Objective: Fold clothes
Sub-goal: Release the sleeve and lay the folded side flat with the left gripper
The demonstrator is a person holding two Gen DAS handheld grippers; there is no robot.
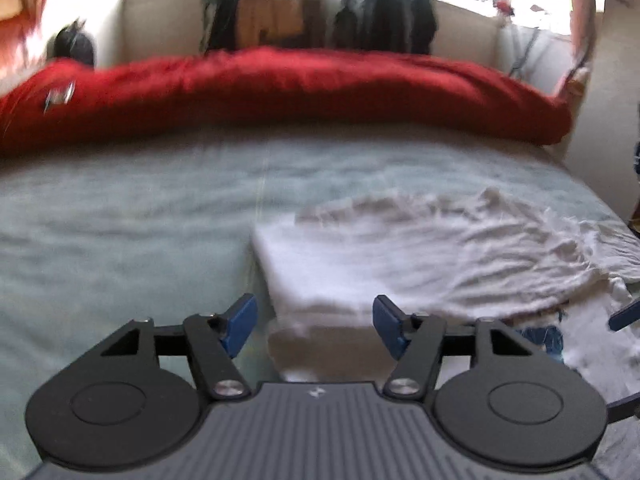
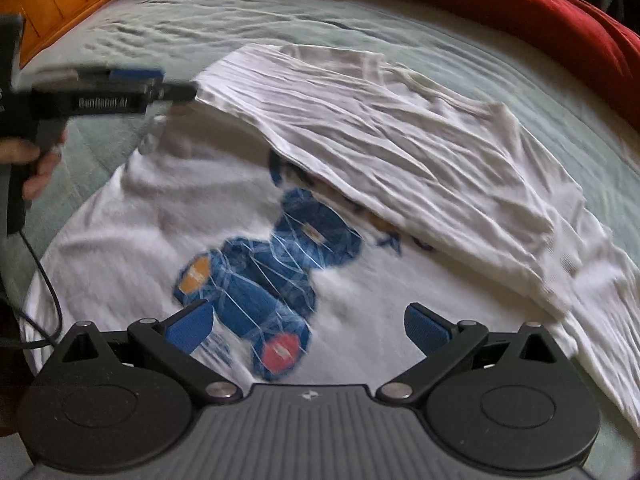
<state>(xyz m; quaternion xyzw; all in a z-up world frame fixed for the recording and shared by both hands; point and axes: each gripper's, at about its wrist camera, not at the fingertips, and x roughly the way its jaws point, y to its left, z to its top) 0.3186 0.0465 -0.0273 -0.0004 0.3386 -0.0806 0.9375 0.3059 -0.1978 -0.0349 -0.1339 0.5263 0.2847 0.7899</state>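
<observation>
The white cotton T-shirt with a blue print (image 2: pixel 288 248) lies half folded on the pale green bed sheet (image 1: pixel 120 216). The left gripper (image 1: pixel 314 322) and right gripper (image 2: pixel 306 326) both stand open, holding nothing.

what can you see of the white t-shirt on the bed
The t-shirt is white, thin, creased cloth, lying on the pale green bed. One side is folded over the front, partly hiding a blue print with orange and red patches. A sleeve and the neckline show along the far edge. The near part lies fairly flat. Neither the left gripper nor the right gripper holds it; both jaws stand open.
</observation>
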